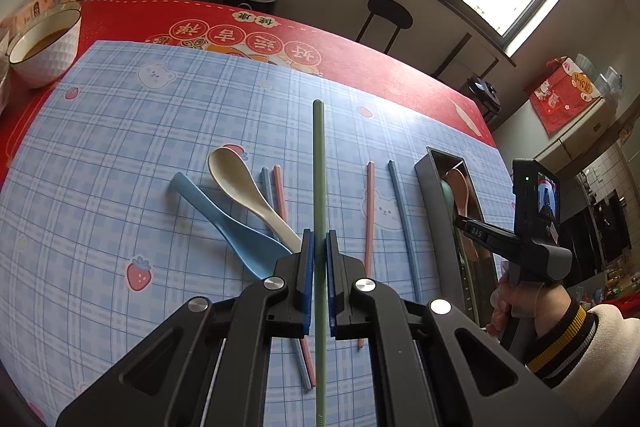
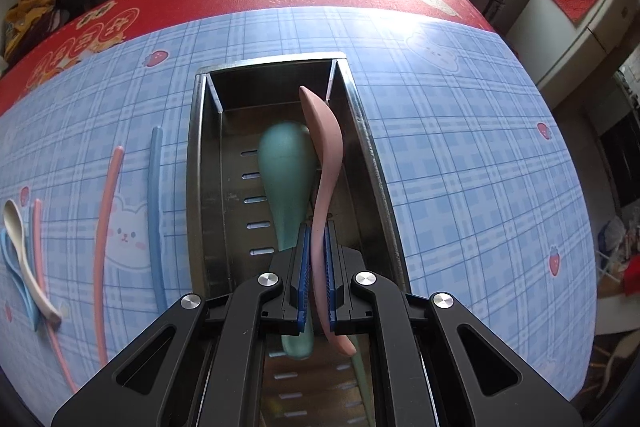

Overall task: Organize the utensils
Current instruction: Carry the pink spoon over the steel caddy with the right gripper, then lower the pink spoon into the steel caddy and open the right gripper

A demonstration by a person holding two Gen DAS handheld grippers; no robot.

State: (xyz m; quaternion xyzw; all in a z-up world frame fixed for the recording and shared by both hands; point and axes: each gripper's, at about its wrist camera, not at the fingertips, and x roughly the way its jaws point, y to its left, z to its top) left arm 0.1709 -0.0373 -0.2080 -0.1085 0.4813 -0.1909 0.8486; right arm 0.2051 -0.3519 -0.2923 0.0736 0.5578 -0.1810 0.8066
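Observation:
My left gripper (image 1: 319, 239) is shut on a green chopstick (image 1: 319, 163) and holds it above the blue plaid mat. Below lie a blue spoon (image 1: 224, 223), a cream spoon (image 1: 244, 191), and pink (image 1: 370, 211) and blue (image 1: 402, 223) chopsticks. My right gripper (image 2: 317, 231) is shut on a pink spoon (image 2: 324, 155), held on edge over the metal utensil tray (image 2: 196, 163). A green spoon (image 2: 286, 171) lies inside the tray. The right gripper also shows in the left wrist view (image 1: 476, 227), over the tray (image 1: 430, 187).
A white bowl (image 1: 44, 47) with brown liquid stands at the table's far left corner. The red tablecloth (image 1: 360, 67) borders the mat. A black stool (image 1: 390, 13) and room clutter lie beyond the table's far edge.

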